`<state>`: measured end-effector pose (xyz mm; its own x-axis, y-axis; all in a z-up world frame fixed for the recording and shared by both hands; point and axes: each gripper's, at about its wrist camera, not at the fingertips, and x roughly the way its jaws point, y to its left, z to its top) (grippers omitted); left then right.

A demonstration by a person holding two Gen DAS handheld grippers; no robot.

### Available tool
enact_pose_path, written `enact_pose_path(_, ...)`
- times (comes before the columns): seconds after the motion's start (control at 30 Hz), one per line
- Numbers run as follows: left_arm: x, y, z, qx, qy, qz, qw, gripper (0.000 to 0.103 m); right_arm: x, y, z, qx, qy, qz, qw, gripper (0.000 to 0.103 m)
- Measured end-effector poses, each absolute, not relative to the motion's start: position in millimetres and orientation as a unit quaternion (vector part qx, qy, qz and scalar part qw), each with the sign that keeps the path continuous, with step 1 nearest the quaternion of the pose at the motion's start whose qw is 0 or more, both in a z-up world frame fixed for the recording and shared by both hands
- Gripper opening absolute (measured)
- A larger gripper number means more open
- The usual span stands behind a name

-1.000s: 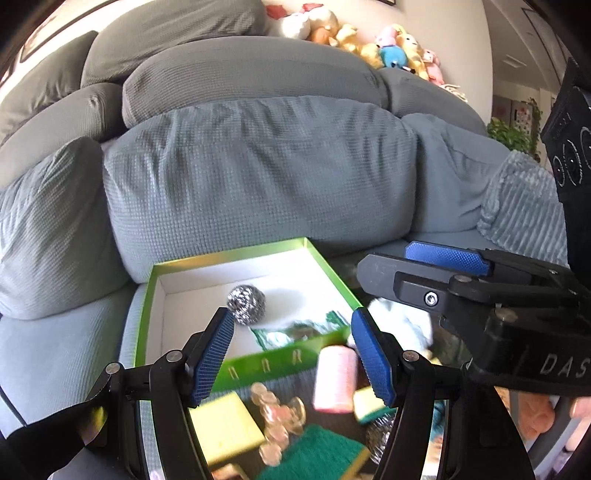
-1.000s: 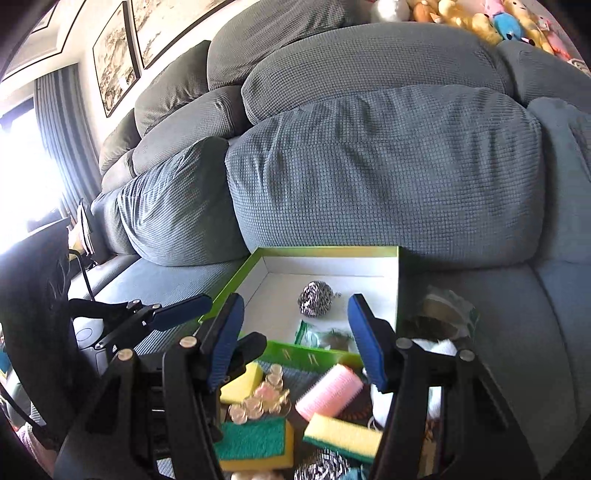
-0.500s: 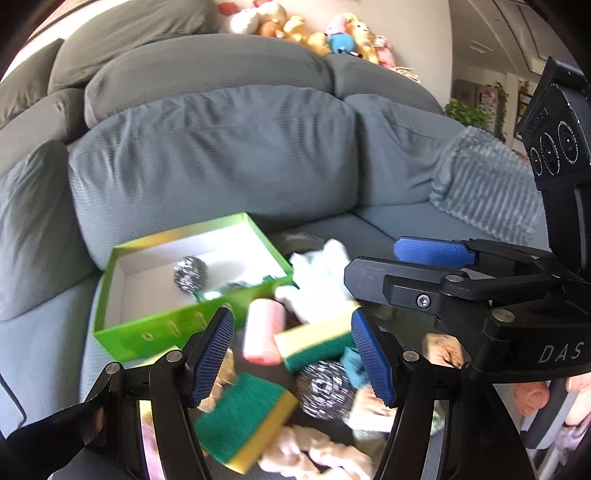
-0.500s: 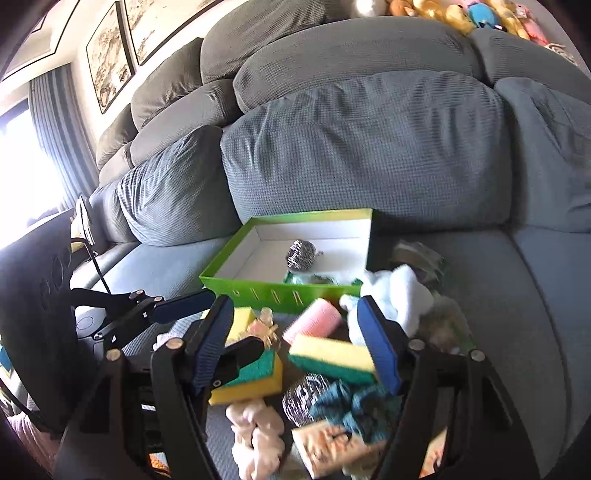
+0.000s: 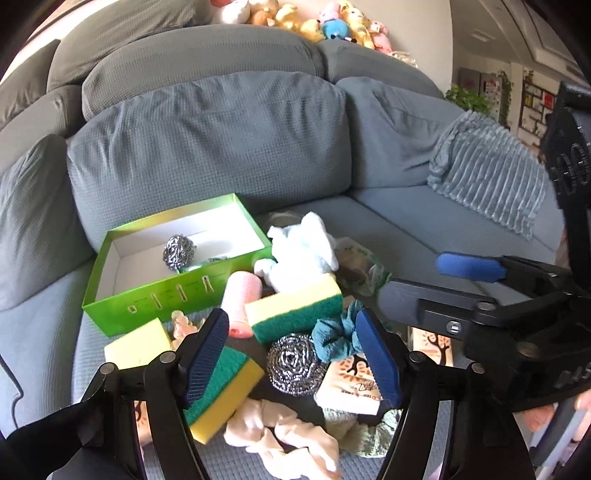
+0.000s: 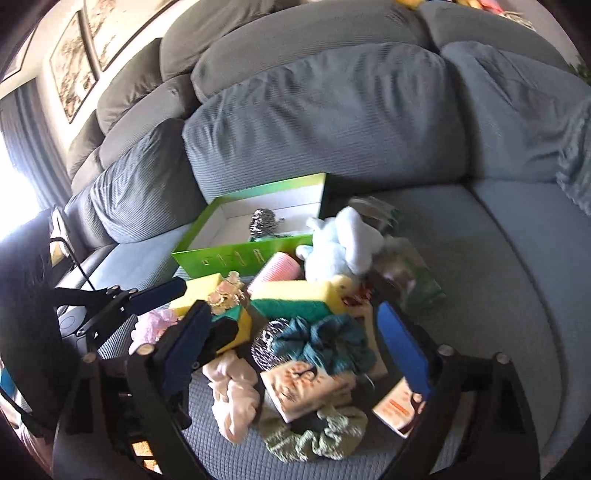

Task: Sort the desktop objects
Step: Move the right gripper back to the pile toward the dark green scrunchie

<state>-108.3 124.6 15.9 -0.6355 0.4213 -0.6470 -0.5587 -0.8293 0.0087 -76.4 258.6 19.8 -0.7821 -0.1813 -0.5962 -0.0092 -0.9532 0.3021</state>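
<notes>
Both claws have dropped lower over the pile since a second ago, so the green box (image 5: 173,273), then just beyond the fingertips, now lies well ahead and to the left, one steel scourer (image 5: 179,251) inside it. The left gripper (image 5: 291,354) is spread wide with nothing between its pads; a second steel scourer (image 5: 293,363) sits right between them, a green-and-yellow sponge (image 5: 221,391) against the left pad and a teal scrunchie (image 5: 336,338) by the right pad. The right gripper (image 6: 299,365) is also spread and empty, above the teal scrunchie (image 6: 325,343).

Only the right wrist view shows the pale green scrunchie (image 6: 321,432) nearest the claw and framed pictures on the wall; only the left shows plush toys (image 5: 314,22) atop the sofa back. Everything lies on a grey-blue sofa seat (image 6: 480,258), cushions behind.
</notes>
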Motion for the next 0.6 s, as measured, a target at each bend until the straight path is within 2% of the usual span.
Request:
enact_pose_path(0.03, -106, 126, 14, -0.329, 0.107, 0.898, 0.271, 0.074, -74, 260, 19, 0.327, -0.145, -0.933, 0.043, 0.098)
enact_pose_path(0.07, -105, 127, 13, -0.331, 0.109, 0.898, 0.269, 0.086, -71, 261, 19, 0.328, -0.143, -0.933, 0.039, 0.098)
enact_pose_path(0.13, -101, 129, 12, -0.331, 0.104, 0.9, 0.263, 0.099, -66, 263, 17, 0.332, -0.14, -0.932, 0.035, 0.1)
enact_pose_path(0.6, -89, 137, -4, -0.346, 0.117, 0.896, 0.251, 0.1, -44, 277, -3, 0.354, -0.153, -0.922, 0.023, 0.103)
